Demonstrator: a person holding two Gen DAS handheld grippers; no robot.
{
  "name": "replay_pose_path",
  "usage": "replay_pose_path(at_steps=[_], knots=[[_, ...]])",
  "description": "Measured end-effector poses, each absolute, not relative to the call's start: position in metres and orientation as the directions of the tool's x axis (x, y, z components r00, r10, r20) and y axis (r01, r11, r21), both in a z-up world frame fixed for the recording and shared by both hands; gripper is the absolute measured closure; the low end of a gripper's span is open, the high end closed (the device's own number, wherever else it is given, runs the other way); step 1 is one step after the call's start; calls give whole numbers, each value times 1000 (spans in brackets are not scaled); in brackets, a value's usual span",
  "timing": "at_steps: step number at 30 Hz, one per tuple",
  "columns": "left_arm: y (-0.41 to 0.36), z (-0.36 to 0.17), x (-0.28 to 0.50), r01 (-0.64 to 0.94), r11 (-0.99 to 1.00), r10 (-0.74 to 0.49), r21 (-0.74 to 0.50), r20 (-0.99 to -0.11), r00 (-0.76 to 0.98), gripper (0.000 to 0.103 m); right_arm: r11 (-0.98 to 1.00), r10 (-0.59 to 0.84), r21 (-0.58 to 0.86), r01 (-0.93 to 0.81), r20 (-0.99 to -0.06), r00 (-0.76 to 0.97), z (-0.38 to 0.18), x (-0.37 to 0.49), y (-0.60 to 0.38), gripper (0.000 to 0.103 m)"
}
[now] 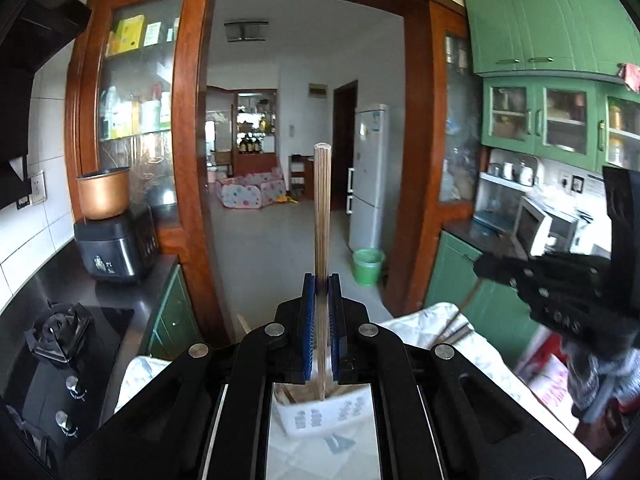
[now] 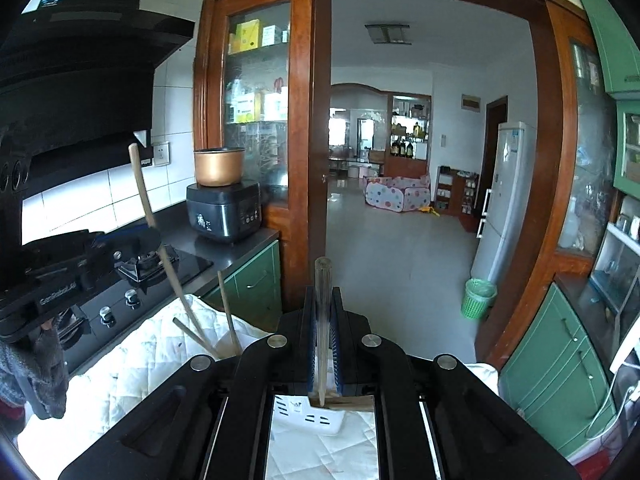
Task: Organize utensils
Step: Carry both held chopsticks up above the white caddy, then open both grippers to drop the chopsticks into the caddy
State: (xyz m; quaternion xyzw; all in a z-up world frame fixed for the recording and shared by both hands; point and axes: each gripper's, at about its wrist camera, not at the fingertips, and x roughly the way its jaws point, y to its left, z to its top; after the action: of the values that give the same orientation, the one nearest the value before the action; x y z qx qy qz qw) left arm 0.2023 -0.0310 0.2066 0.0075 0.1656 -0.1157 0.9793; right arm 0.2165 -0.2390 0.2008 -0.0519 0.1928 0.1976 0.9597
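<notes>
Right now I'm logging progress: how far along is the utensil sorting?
Partly done: wooden sticks already stand in the white holder. In hand: the left gripper and right gripper each clamp a chopstick, another chopstick. Left: dropping both in.

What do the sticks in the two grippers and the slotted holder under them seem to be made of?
Left gripper's chopstick: likely bamboo or wood, pale tan, matte, fine lengthwise grain. Right gripper's chopstick: similar look, but blurred. Slotted holder: apparently white plastic, smooth, with moulded slots.
</notes>
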Motion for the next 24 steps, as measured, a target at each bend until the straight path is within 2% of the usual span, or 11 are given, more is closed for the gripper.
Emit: replay_pose_path(at_steps=[10, 17, 24], knots=[[-25, 165, 245, 156, 986, -166, -58, -395, 904, 98, 921, 365, 26, -388, -404, 839, 184, 245, -231, 96], [-19, 148, 255, 146, 986, -164, -74, -422, 891, 98, 929, 354, 27, -369, -355, 865, 194, 255, -226, 96], [-20, 135, 260, 150, 986, -170, -79, -446, 879, 98, 943, 325, 56, -328, -356, 876, 180, 274, -229, 96]])
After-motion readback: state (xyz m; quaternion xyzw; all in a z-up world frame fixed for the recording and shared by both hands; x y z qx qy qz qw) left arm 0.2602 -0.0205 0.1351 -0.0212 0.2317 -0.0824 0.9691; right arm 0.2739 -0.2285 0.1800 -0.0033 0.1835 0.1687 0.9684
